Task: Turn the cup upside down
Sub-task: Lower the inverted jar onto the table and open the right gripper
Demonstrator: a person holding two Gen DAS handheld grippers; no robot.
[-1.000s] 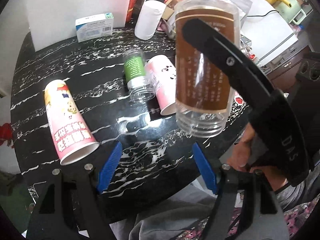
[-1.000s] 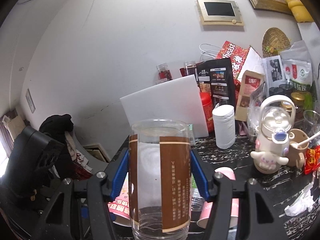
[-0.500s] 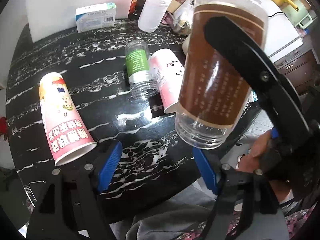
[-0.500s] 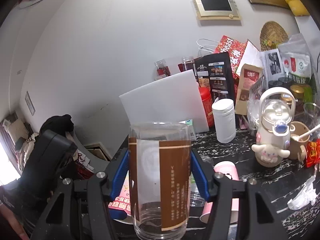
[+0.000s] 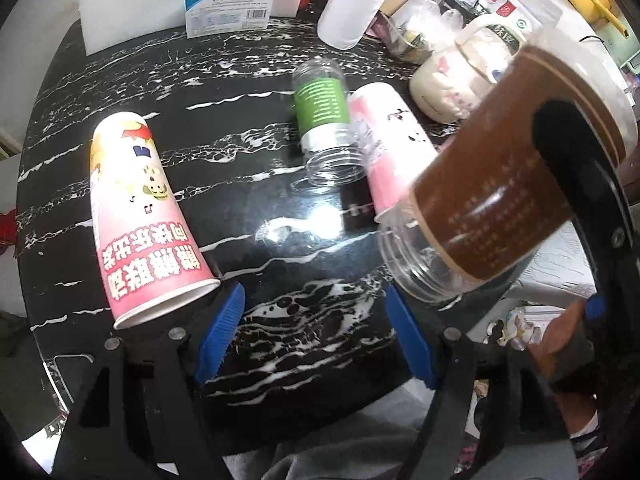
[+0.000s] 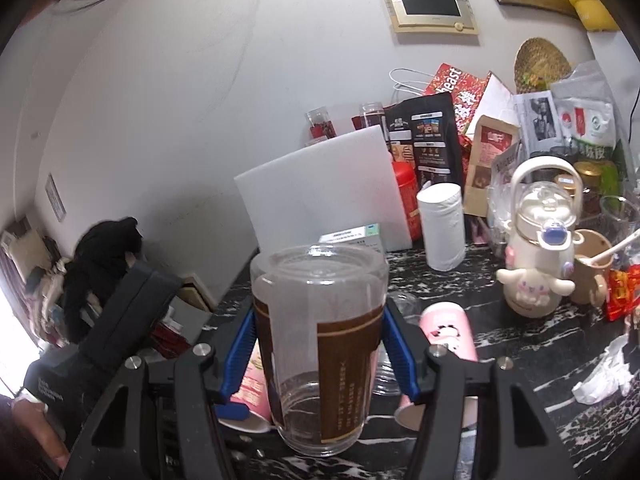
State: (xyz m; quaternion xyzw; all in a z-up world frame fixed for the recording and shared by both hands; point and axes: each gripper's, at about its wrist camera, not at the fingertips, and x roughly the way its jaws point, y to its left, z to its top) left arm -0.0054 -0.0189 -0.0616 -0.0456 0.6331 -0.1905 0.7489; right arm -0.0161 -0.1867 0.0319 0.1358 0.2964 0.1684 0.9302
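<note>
A clear plastic cup with a brown label (image 6: 320, 344) sits between the blue pads of my right gripper (image 6: 320, 354), which is shut on it. The cup is held above the black marble table (image 5: 240, 128), mouth pointing down and toward me, base up. In the left wrist view the same cup (image 5: 496, 212) hangs tilted at the right, mouth toward the table's near edge. My left gripper (image 5: 316, 340) is open and empty over the table's front edge.
On the table lie a pink paper cup (image 5: 140, 216), a clear jar with a green label (image 5: 324, 120) and a pink panda cup (image 5: 388, 136). A white box (image 5: 230, 8), white canister (image 5: 354, 0), cream bottle (image 6: 540, 248) and bags crowd the back.
The right gripper has tilted the brown-label cup further and lowered it toward the table. The left gripper has stayed open and moved closer over the table.
</note>
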